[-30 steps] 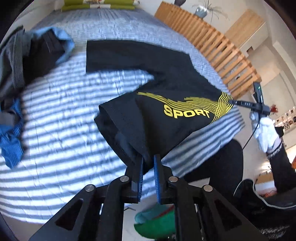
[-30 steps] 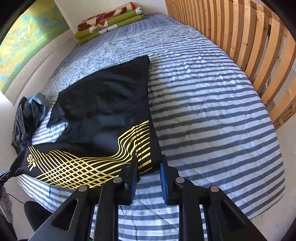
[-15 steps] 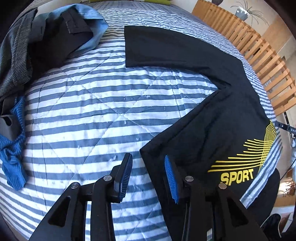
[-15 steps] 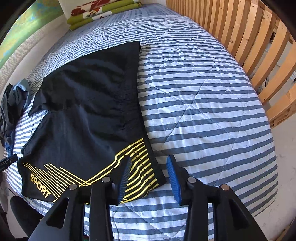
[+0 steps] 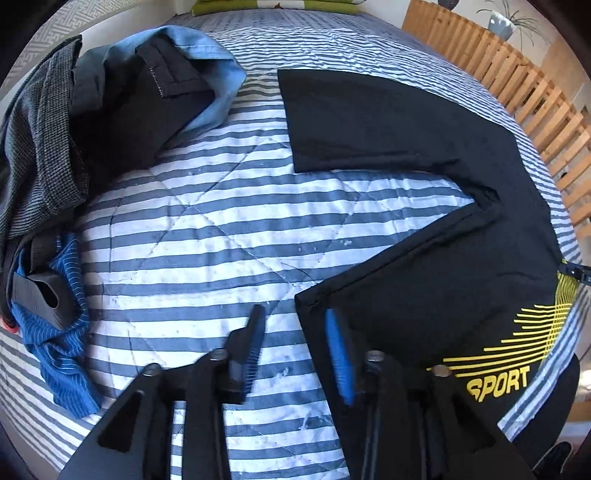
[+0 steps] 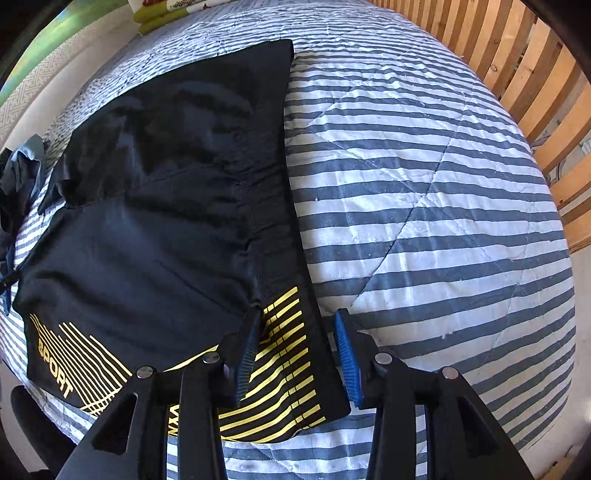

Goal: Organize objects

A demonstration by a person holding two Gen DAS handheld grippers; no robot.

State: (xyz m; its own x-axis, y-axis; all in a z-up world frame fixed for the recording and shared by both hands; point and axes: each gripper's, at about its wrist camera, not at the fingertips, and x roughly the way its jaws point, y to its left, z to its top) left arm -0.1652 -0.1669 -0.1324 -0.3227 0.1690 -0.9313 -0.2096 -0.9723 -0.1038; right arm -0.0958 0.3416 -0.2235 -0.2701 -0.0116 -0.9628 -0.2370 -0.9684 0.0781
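On the blue-and-white striped quilted bedspread point(image 5: 229, 236), a pair of black sport shorts with yellow wavy lines and the yellow word SPORT point(image 5: 424, 206) is lying spread flat, both legs fanned apart in a V, the printed leg reaching toward the near edge of the bed.

Over the hem corner of that printed leg, the left gripper point(image 5: 295, 343) is pointing steeply down with its jaws opening; the blue-padded fingers point(image 5: 338, 354) are standing apart, one over the bare stripes and one over the black cloth, and no pad is pressing on the fabric.

At the waistband end, seen from the right wrist view, the right gripper point(image 6: 295, 350) is hovering with its jaws apart, straddling the yellow-striped corner of the shorts point(image 6: 166, 221); the cloth is lying between the pads without being pinched.

To the far left of the bed, a heap of other clothes is sitting crumpled: a grey knitted garment point(image 5: 37, 158), a light blue and black piece point(image 5: 173, 81), and a bright blue pinstriped piece point(image 5: 55, 354), all well apart from the shorts.

Along the far side, a wooden slatted bed rail point(image 6: 535, 77) is running beside the mattress, and folded green bedding point(image 5: 273, 5) is resting at the head end.
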